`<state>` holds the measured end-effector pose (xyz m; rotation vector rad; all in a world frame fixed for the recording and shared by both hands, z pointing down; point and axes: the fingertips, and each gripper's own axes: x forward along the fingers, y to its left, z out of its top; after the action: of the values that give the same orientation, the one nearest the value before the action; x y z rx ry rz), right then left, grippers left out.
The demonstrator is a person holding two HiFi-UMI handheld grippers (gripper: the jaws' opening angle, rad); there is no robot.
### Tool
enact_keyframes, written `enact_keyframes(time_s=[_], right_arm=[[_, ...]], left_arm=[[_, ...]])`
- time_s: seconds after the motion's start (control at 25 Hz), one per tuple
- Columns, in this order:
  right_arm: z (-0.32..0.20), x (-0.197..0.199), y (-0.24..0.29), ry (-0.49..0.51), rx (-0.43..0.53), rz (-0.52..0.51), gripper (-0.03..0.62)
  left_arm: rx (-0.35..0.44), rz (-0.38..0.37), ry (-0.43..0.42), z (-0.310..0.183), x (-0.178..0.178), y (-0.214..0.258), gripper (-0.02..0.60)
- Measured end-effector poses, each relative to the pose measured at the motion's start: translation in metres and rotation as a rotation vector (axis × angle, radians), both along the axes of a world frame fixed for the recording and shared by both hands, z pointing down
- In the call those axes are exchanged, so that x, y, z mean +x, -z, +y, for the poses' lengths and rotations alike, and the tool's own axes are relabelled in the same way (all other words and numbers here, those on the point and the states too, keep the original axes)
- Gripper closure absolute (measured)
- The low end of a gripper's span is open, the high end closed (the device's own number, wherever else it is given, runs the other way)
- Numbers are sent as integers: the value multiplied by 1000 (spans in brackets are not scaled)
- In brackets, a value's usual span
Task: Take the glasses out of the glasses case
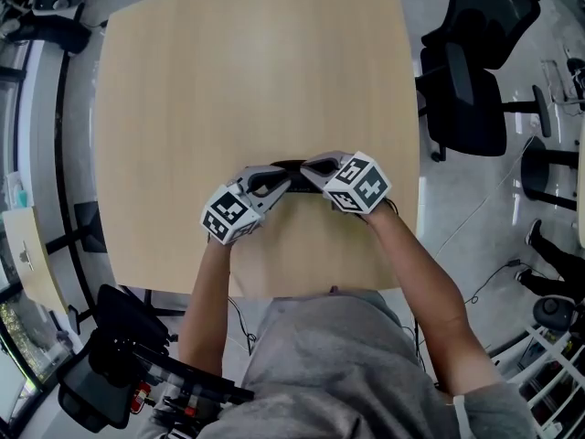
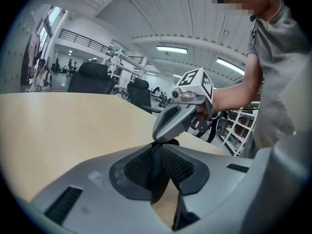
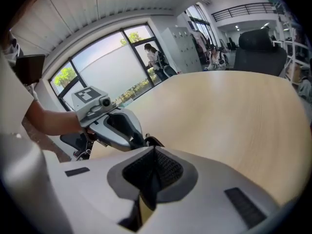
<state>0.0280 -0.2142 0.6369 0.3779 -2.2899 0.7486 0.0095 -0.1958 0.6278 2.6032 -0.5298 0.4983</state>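
Low and centre on the table (image 1: 247, 80), the two tools meet nose to nose over a small black piece (image 1: 291, 165), well inside the near edge. The left gripper (image 2: 157, 167) is clenched on a thin dark flap of it, and the right gripper (image 3: 152, 169) pinches its own dark edge just the same. Whether that is the case's mouth or the glasses themselves, I can't tell from here. My read: this is the opening pull, so one side should anchor while the other draws away slowly and level, staying low over the wood with no twisting, because a thin pinch like this could slip.
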Motion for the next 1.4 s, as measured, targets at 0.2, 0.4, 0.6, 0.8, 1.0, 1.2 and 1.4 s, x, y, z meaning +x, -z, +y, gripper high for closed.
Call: enact_keyframes(time_s=[0.2, 0.4, 0.6, 0.8, 1.0, 1.2, 1.4], right_arm=[[4, -4, -9, 49, 8, 22, 585], [9, -2, -7, 94, 3, 40, 585], [15, -5, -9, 233, 138, 127, 585], [-1, -8, -1, 286, 448, 230, 585], [45, -26, 9, 482, 532, 162, 585], [41, -7, -33, 481, 539, 333, 585], [28, -10, -34, 521, 637, 414, 582]], left_arm=[[-33, 44, 13, 18, 1, -3, 534], [-45, 92, 7, 37, 0, -1, 535], [-54, 111, 4, 47, -2, -1, 535], [-77, 114, 23, 54, -3, -5, 535], [-85, 133, 40, 58, -3, -8, 535], [-101, 126, 30, 70, -1, -13, 535], [-109, 96, 26, 82, -2, -17, 535]])
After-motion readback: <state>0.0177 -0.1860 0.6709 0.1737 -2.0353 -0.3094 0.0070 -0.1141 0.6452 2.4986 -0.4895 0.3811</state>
